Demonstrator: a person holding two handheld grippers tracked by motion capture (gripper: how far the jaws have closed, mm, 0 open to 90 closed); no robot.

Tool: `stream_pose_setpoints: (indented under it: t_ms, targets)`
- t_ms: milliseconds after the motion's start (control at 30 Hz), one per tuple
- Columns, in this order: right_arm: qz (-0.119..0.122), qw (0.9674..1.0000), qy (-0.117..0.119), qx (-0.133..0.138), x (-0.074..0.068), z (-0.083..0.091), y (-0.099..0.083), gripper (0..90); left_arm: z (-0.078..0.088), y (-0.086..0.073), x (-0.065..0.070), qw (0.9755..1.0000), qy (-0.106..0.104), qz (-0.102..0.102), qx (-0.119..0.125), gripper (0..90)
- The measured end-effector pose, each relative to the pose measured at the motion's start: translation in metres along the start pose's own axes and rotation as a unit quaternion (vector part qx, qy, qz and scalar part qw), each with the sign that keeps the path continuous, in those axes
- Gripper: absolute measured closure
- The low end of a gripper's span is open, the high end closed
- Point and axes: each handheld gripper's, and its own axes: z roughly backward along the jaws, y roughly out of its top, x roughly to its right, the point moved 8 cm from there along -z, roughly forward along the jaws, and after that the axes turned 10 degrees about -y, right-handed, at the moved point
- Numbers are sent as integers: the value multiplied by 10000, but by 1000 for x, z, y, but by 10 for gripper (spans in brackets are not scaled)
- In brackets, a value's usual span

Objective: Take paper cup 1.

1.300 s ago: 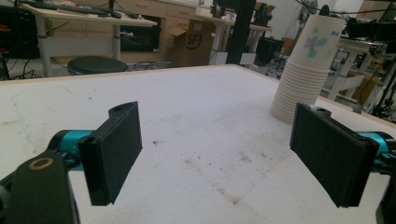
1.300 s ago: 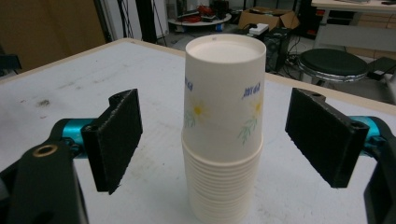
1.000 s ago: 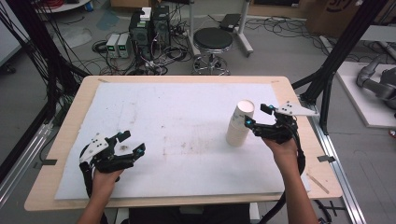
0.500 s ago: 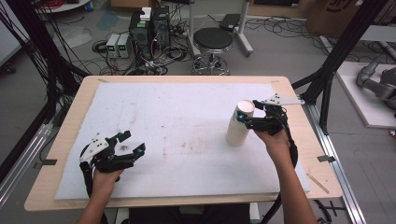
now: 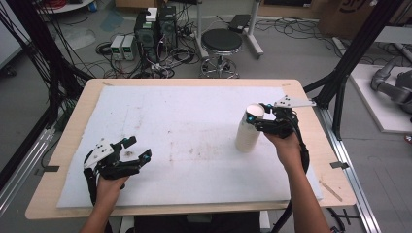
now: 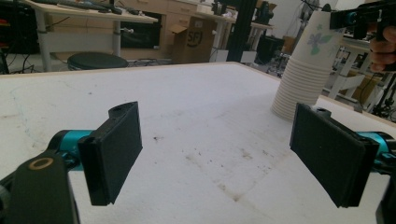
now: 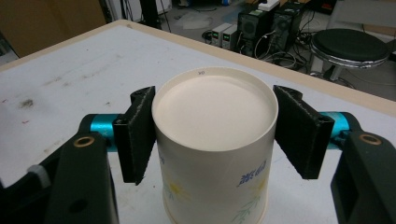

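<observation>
From above, my right hand-held gripper point(image 5: 256, 121) has just been closing on the top cup of the upside-down cup stack point(image 5: 248, 132), right of centre on the counter point(image 5: 68, 145). My left hand-held gripper point(image 6: 219, 154) gapes empty (stack beyond). My right gripper view: pads point(image 7: 136, 135) squeeze the cup.

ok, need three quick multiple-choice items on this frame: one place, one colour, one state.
1. Where on the table is the cup stack?
A. left edge
B. right part
C. near middle front

2. What colour is the mat under it?
A. white
B. green
C. black

3. What are the right gripper's jaws doing?
A. wide open, away from the stack
B. closed on the top cup
C. flat on the table

Answers: 1 B, the high view shows it by the right hand. 2 A, a stained white sheet. 3 B, both pads meet the top cup's sides; they have just been closing.
</observation>
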Motion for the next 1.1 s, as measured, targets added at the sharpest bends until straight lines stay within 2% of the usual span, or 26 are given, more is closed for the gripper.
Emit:
stream_pose_setpoints:
  t_ms: [267,567,767,1100]
  targets:
    - [4,9999,-3,105,0,4,9,349,0,0,0,10000,8,4,7,167]
    - [37,9994,-47,339,0,21,31,351,-1,0,1,10000,-32,-6,-8,167]
    - [87,9984,-61,564,-1,37,47,352,-1,0,1,10000,-44,4,-4,167]
    - [208,9954,85,930,-11,70,65,355,0,1,1,10000,-39,13,17,167]
